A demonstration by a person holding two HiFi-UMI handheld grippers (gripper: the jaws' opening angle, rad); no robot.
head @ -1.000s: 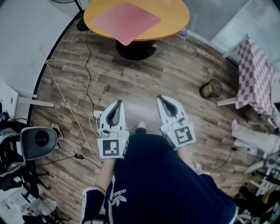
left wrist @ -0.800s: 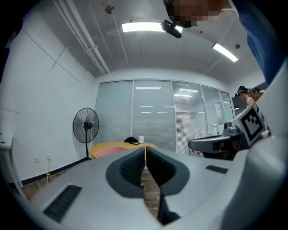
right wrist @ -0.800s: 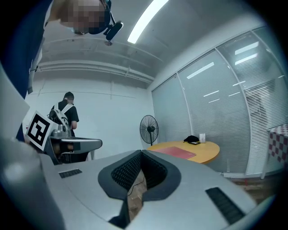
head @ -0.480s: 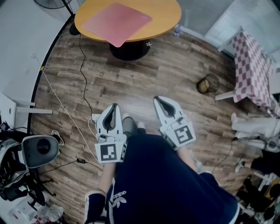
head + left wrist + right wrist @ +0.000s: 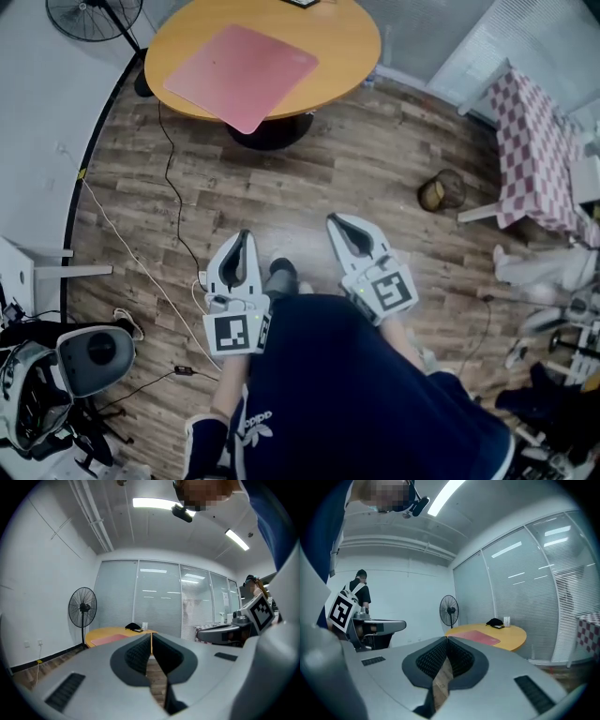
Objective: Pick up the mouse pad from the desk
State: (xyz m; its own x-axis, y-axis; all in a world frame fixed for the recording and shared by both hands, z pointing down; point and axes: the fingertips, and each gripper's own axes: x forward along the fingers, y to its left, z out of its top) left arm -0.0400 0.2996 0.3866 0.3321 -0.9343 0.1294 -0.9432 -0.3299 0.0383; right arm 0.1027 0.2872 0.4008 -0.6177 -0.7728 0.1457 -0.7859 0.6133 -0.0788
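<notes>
A pink mouse pad (image 5: 242, 75) lies flat on the round orange table (image 5: 347, 37), one corner hanging over the near edge. It also shows far ahead as a pink strip, mouse pad (image 5: 108, 639) in the left gripper view and mouse pad (image 5: 480, 637) in the right gripper view. My left gripper (image 5: 242, 236) and right gripper (image 5: 335, 223) are held side by side over the wooden floor, well short of the table. Both point toward it. Each is shut with its tips together and nothing between them, left gripper (image 5: 151, 634) and right gripper (image 5: 446, 639).
A standing fan (image 5: 94, 14) is left of the table. Cables (image 5: 169, 187) trail over the floor. A small wire bin (image 5: 442, 190) and a checkered cloth (image 5: 544, 159) are at the right. A dark thing (image 5: 133, 626) lies at the table's far side.
The table and pad have come closer and lower in the head view. Both grippers have moved forward together over the floor, still shut.
</notes>
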